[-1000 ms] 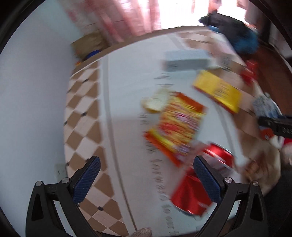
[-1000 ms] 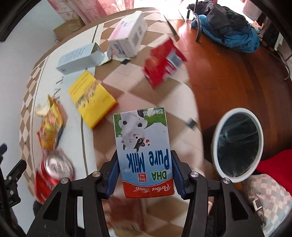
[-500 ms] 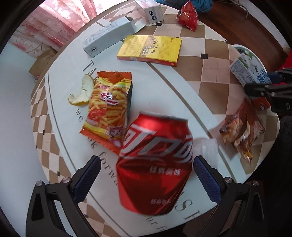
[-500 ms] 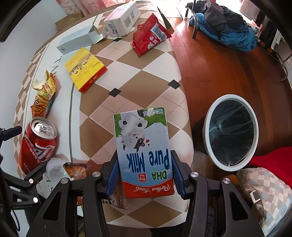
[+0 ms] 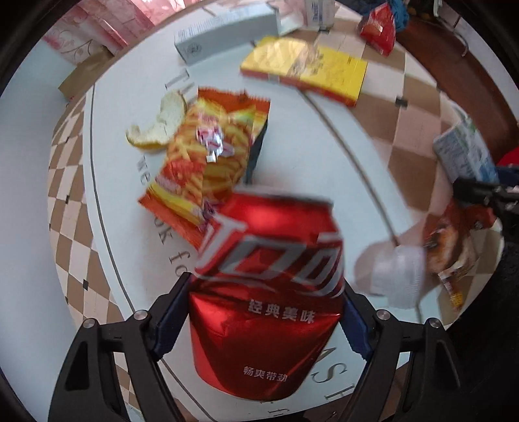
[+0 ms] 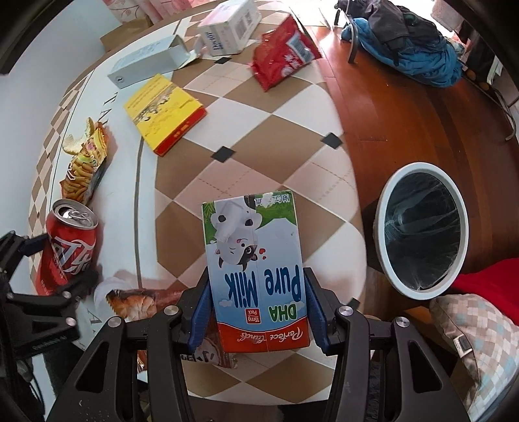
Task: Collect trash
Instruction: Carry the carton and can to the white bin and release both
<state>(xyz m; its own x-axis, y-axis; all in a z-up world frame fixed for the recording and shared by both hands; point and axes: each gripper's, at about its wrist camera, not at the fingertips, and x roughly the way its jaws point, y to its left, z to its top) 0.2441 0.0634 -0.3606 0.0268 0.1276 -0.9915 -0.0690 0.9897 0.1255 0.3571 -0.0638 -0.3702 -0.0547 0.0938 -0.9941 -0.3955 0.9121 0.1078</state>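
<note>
A dented red soda can (image 5: 269, 292) fills the left wrist view, and my left gripper (image 5: 264, 319) is shut on its sides just above the round table (image 5: 123, 194). In the right wrist view the same can (image 6: 69, 240) stands at the far left between those fingers. My right gripper (image 6: 258, 311) is shut on a "DHA Pure Milk" carton (image 6: 256, 259), held upside down over the table's near edge. The carton (image 5: 464, 152) also shows at the right of the left wrist view. A white-rimmed bin (image 6: 418, 167) with a black liner stands on the floor to the right.
On the table lie a fries bag (image 5: 211, 162), a peel (image 5: 159, 126), a yellow box (image 6: 165, 113), a grey box (image 6: 146, 61), a white box (image 6: 227, 29), a red snack bag (image 6: 282, 58), a white cup (image 5: 395, 276) and a brown wrapper (image 5: 451, 246). Clothes (image 6: 408, 48) lie on the wooden floor.
My left gripper swung onto the can, then shut on it; half a second ago its fingers stood wide apart. My right gripper kept hold of the milk carton and barely shifted.
</note>
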